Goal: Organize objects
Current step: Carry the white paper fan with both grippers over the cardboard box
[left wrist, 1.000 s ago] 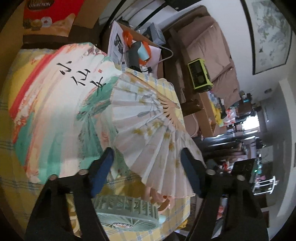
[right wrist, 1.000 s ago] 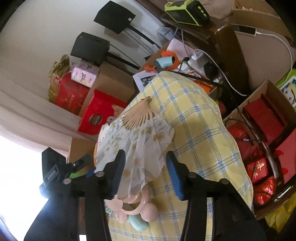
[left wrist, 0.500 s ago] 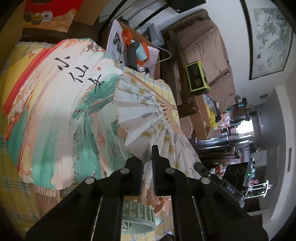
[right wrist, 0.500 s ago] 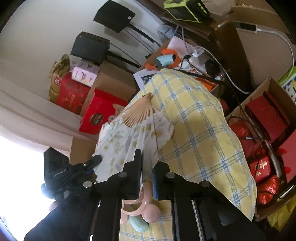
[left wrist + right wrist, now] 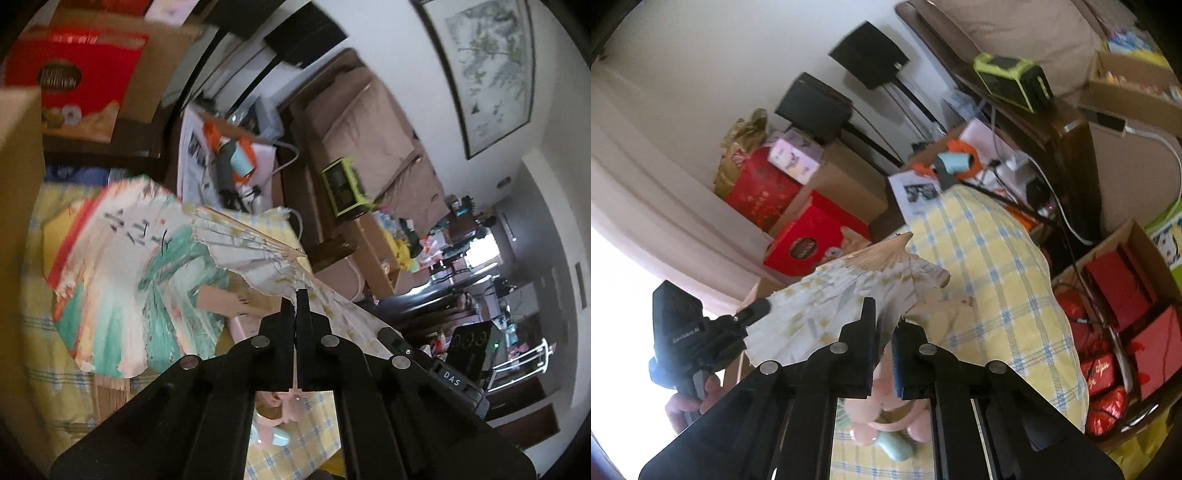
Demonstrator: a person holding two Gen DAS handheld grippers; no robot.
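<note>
Fingers of both grippers pressed together on one pale folding fan (image 5: pixel 255 254): left gripper (image 5: pixel 297 306) pinches its paper edge on one side; right gripper (image 5: pixel 884 325) pinches the opposite edge, where the paper looks torn; the fan hangs spread between them above the yellow checked surface (image 5: pixel 1004 295), over a larger painted fan (image 5: pixel 118 258) lying flat there; a pink and mint handheld fan (image 5: pixel 886 424) lies below the right fingers. Step in hand, judged: lifting the pale fan clear to fold it. Next move likely calls for bringing both edges together gently, since the paper may tear further.
</note>
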